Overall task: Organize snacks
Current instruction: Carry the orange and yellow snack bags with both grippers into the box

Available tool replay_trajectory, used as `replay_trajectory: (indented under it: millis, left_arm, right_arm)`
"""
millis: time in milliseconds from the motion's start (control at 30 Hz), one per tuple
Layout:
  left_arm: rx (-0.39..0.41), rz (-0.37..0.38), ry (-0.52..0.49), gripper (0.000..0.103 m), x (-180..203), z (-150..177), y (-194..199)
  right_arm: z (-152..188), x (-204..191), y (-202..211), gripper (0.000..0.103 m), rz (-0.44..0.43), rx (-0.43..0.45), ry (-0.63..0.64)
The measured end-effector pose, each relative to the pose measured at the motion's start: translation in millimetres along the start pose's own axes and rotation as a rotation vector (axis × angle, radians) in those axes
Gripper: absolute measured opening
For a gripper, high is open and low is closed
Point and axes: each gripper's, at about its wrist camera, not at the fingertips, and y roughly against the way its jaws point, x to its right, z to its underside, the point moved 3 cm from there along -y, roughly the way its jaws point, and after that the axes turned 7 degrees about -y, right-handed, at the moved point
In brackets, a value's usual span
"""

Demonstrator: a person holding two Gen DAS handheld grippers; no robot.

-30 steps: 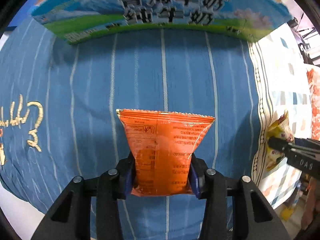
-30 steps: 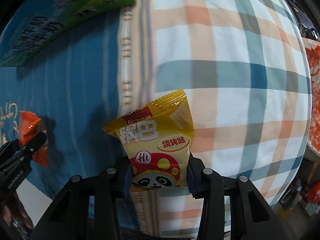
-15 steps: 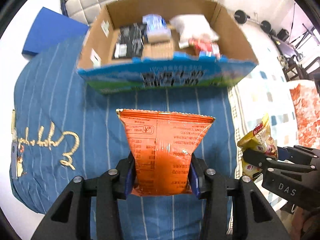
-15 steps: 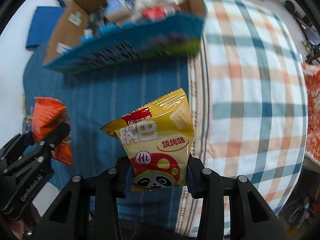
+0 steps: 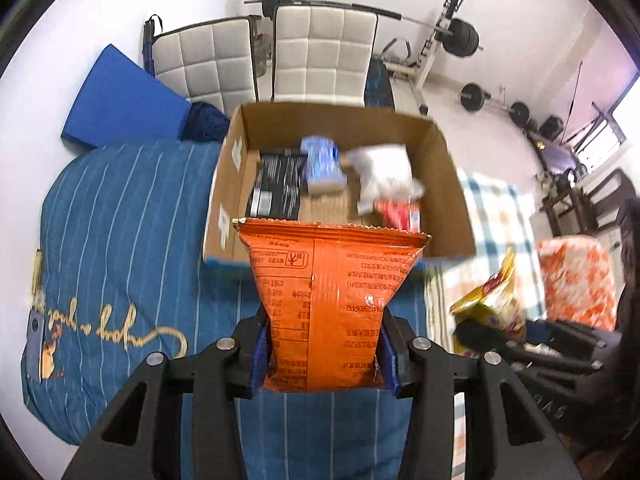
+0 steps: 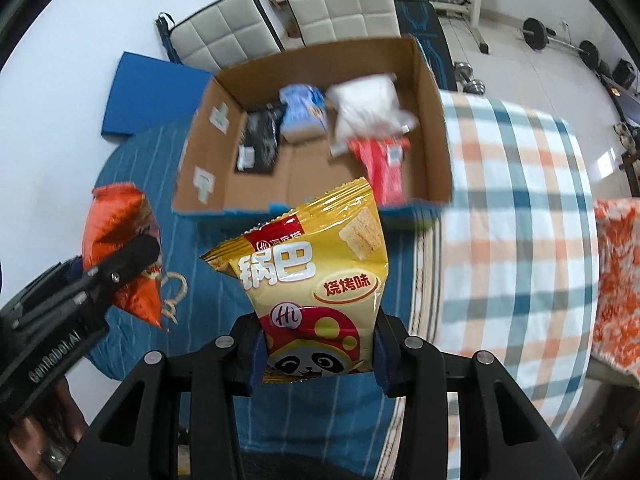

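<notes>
Above the striped blue cloth (image 5: pixel 132 216), left tool (image 5: pixel 324 356) clamps an orange packet (image 5: pixel 328 300), right tool (image 6: pixel 318 356) a yellow packet (image 6: pixel 316 276)

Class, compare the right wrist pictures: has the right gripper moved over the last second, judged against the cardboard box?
Yes. The right gripper, shut on the yellow snack bag, has risen and tilted up: the cardboard box, earlier only a top-corner edge, now shows its open inside.

Black gripper (image 5: pixel 323 354) frames, blue pads, silver screws (white lettering)
</notes>
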Motion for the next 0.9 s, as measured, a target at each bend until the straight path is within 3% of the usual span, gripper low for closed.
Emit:
replay_trajectory:
  millis: [167, 400, 667, 900]
  left_arm:
    - [0.008, 0.029, 0.023, 0.041, -20, -52, -11]
    - [-0.143, 0.09, 0.098, 0.041, -56, -103, -88]
    - [-0.362, 0.136, 0.141, 0.041, -79, -111, -186]
    - [-0.433, 0.121, 0.089, 0.042, -74, -108, -222]
  right_arm:
    - [-46, -19, -17, 0.044, -0.008, 0.007, -0.005]
    - [-105, -27, -77, 0.044, 0.001, -0.051, -0.042]
    - [-132, -25, -153, 0.044, 0.042, -0.159, -0.059]
    - [-138, -20, -193, 0.045, 0.067, -0.223, -0.059]
